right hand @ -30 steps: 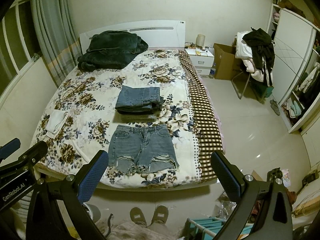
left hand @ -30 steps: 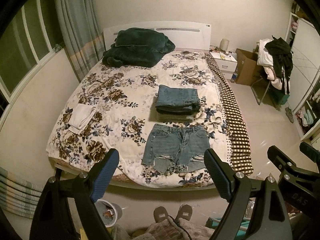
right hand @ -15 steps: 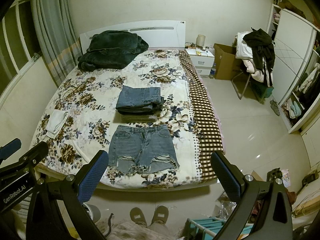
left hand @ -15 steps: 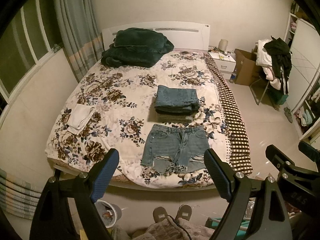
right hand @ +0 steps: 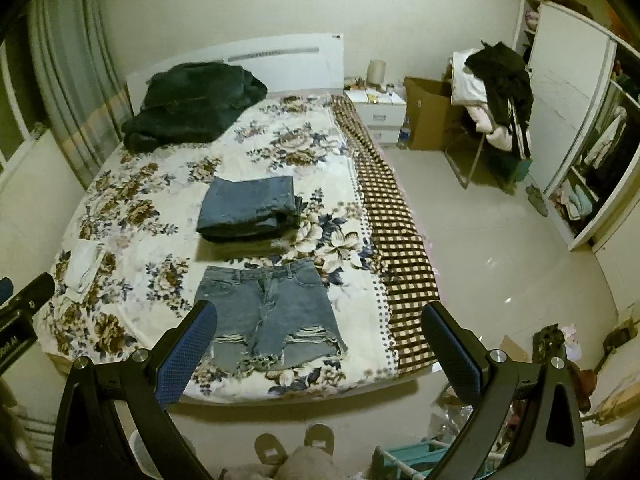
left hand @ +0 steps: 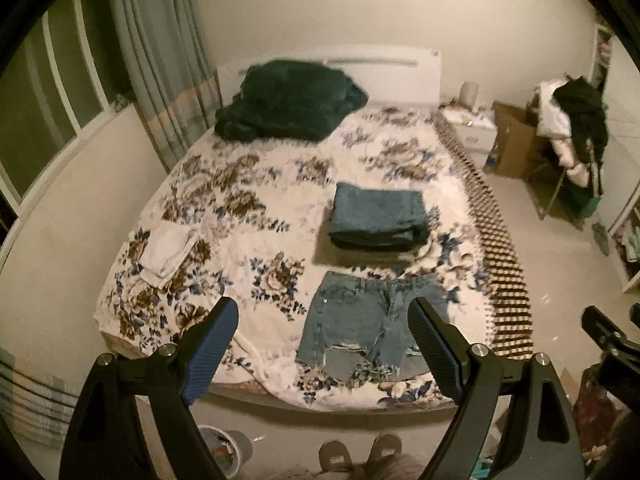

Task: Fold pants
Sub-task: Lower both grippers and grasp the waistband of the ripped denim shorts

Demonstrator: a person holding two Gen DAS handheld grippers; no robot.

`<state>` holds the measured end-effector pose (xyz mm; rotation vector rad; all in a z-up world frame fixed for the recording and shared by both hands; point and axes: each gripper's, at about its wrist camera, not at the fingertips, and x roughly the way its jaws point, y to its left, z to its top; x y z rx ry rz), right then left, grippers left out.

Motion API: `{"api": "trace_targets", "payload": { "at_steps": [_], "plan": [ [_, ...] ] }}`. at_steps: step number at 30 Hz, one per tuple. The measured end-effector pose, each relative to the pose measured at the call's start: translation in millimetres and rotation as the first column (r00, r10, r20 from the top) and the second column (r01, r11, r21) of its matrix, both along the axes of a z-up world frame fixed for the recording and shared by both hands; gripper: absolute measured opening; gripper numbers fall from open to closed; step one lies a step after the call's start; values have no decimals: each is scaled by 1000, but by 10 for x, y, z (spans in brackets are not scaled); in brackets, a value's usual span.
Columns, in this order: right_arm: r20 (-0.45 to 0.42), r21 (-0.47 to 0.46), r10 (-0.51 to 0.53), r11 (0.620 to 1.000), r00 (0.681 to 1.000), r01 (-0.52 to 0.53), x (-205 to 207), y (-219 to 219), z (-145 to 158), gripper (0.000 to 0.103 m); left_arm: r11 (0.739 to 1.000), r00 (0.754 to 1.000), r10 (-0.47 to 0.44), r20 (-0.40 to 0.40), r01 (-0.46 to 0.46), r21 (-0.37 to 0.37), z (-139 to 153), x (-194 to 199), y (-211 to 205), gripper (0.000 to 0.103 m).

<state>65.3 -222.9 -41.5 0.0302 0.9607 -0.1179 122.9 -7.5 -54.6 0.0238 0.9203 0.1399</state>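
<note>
Ripped light denim shorts (left hand: pixel 362 322) lie flat at the near edge of a floral bedspread (left hand: pixel 248 240), waistband away from me; they also show in the right wrist view (right hand: pixel 268 312). Just behind them sits a stack of folded jeans (left hand: pixel 378 216) (right hand: pixel 250 208). My left gripper (left hand: pixel 322 322) is open and empty, held high above the foot of the bed. My right gripper (right hand: pixel 320 326) is open and empty too, at a similar height to its right.
A dark green blanket (left hand: pixel 288 106) lies by the headboard and a folded white cloth (left hand: pixel 168 250) near the bed's left edge. A nightstand (right hand: pixel 378 114), cardboard box (right hand: pixel 428 114) and clothes-laden chair (right hand: pixel 496 96) stand to the right. A bin (left hand: pixel 226 450) stands below the bed.
Both grippers have moved closer to the bed; the shorts and folded jeans look larger. Both stay open. The clothes have not moved.
</note>
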Motion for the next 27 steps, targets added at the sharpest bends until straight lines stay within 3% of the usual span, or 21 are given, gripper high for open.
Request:
{"api": "trace_targets", "payload": {
  "at_steps": [7,13,16,18,23,25,27],
  "plan": [
    [-144,51,72,997,987,-65,1101,-431,-977,103,998,991,53,-125,-51,23,-828,705,-201,86],
    [-260,171,221,969,940,-180,2304,-794,-2069,101,992,959,130,-253,-124,37,-1692,1335,-552,86],
    [-335,216,296,948,894,-233,2973,-938,-2762,87,985,932,167,-321,-175,4,-2276,1612,-750,86],
    [-383,240,332,937,862,-255,3312,-992,-3198,67,980,916,178,-360,-199,-22,-2641,1737,-877,86],
    [-472,403,471,867,745,-293,4009,-952,-4341,66,968,884,168,-436,-231,-96,-3595,1860,-1253,86],
    [-522,427,498,855,693,-293,4237,-849,-4840,69,961,867,150,-475,-240,-134,-3947,1816,-1426,86],
    [-545,442,518,846,660,-299,4354,-754,-5193,70,948,840,131,-526,-262,-181,-4317,1755,-1617,86]
  ]
}}
